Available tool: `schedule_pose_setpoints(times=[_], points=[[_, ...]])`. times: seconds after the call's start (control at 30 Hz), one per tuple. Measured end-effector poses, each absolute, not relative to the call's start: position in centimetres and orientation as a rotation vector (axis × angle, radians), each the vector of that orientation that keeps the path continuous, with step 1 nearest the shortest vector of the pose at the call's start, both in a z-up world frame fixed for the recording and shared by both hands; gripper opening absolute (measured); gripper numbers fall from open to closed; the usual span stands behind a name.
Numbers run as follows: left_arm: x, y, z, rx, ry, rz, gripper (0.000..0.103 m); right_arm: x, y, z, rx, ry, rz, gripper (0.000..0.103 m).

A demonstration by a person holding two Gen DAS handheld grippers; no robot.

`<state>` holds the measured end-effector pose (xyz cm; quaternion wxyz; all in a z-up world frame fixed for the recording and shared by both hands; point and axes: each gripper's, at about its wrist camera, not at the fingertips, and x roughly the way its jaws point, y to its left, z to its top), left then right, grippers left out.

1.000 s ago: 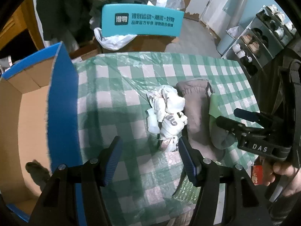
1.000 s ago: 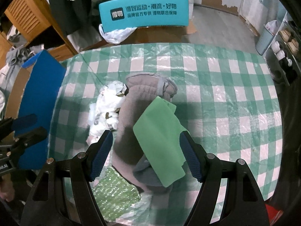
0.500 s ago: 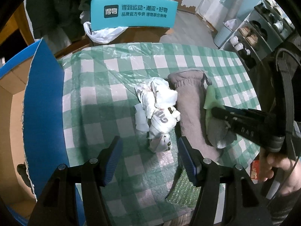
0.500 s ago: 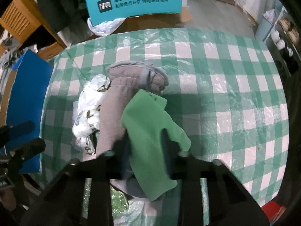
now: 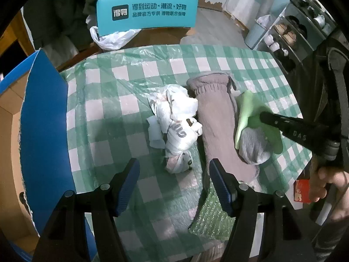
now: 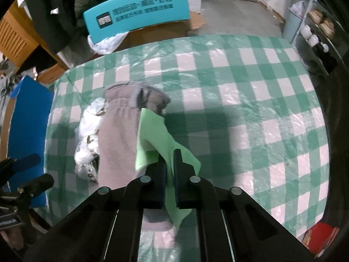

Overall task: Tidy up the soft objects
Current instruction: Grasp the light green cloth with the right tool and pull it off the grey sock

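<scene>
Checked tablecloth (image 6: 250,100) lies bare on its right half. Right gripper (image 6: 169,163) pinches green cloth (image 6: 157,144), apparently lifted over grey socks (image 5: 218,122). Left gripper (image 5: 174,174) spread wide just short of white bag (image 5: 176,126); blue box (image 5: 41,131) at left edge.

We count one thin light-green cloth (image 6: 152,139) at centre frame, one long grey-brown fleece garment (image 5: 218,118), one smaller grey knitted piece (image 5: 253,146) right of centre, one crumpled white plastic bag (image 5: 176,122) mid-frame, one green bubble-wrap sheet (image 5: 211,214) at lower right, and one blue-edged cardboard box (image 5: 41,113) at left.
</scene>
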<state>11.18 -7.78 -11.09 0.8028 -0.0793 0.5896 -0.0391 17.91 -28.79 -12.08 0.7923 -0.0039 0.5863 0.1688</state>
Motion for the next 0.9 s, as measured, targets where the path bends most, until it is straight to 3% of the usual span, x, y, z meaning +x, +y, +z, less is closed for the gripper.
schedule_pose_setpoints(times=[0.77, 0.9], points=[[10.2, -10.9, -11.7, -0.075, 1.289, -0.121, 0.068, 14.1, -38.4, -10.9, 0.065, 1.262, 0.138, 0.005], [9.9, -11.3, -11.7, -0.071, 1.291, -0.128, 0.075, 13.5, -39.6, -10.9, 0.072, 1.273, 0.109, 0.005]])
